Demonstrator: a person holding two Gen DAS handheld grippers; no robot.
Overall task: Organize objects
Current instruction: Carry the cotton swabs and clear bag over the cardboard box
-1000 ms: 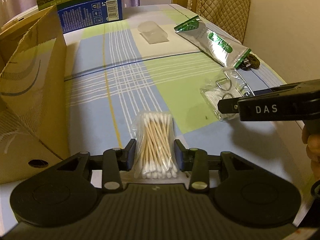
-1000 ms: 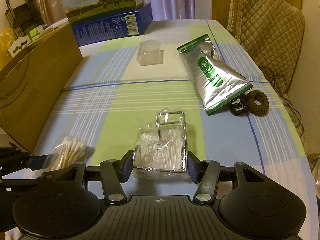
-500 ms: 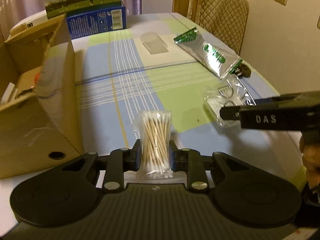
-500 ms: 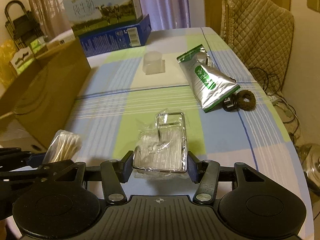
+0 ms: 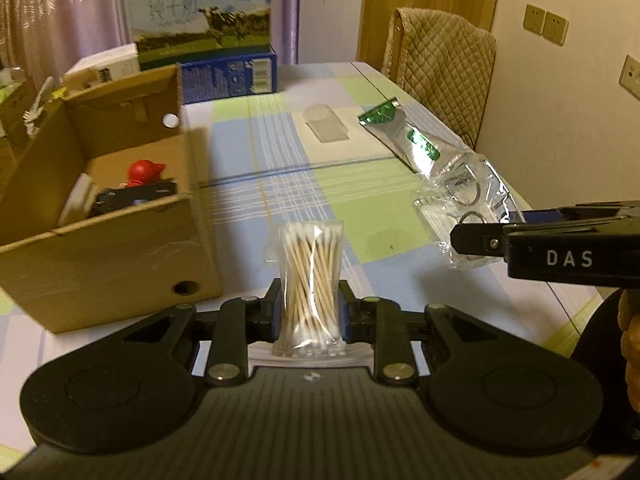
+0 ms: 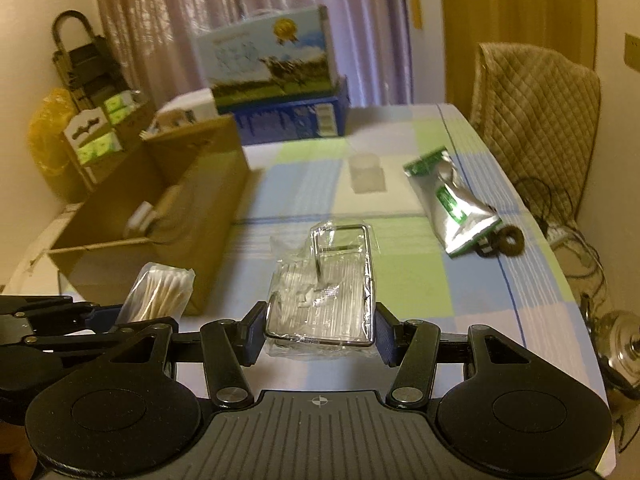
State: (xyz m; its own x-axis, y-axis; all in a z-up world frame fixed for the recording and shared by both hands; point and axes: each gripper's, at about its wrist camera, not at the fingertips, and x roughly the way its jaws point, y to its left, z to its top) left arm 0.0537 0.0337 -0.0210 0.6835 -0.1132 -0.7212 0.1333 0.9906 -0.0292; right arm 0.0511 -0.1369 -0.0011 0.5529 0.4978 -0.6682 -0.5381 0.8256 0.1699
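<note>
While both grippers were raised above the checked tablecloth (image 5: 280, 184), each was clamped on a small packet. The left gripper (image 5: 308, 312) pinched a clear bag of cotton swabs (image 5: 310, 276) near its lower end, the bag standing upright between the pads. The right gripper (image 6: 318, 330) squeezed a crinkled plastic packet holding a wire rack (image 6: 332, 280) across its near edge.

The swab bag looked light, soft and slippery; a hold across its middle would probably keep it from sliding. The wire rack looked stiff inside loose film, so the metal frame seemed the safer place to press.

In the left view, an open cardboard box (image 5: 120, 240) sat at 10 o'clock, already holding a red item (image 5: 144, 170) and dark things. Its near wall stood high, so anything carried there would likely need to clear that rim. At 1 o'clock lay a silver and green pouch (image 5: 416, 144), and at 12 o'clock a small clear tub (image 5: 326, 124). In the right view, a dark ring (image 6: 510, 240) lay just beside the pouch at 2 o'clock, near the table's right edge. The cloth between box and pouch was open.
</note>
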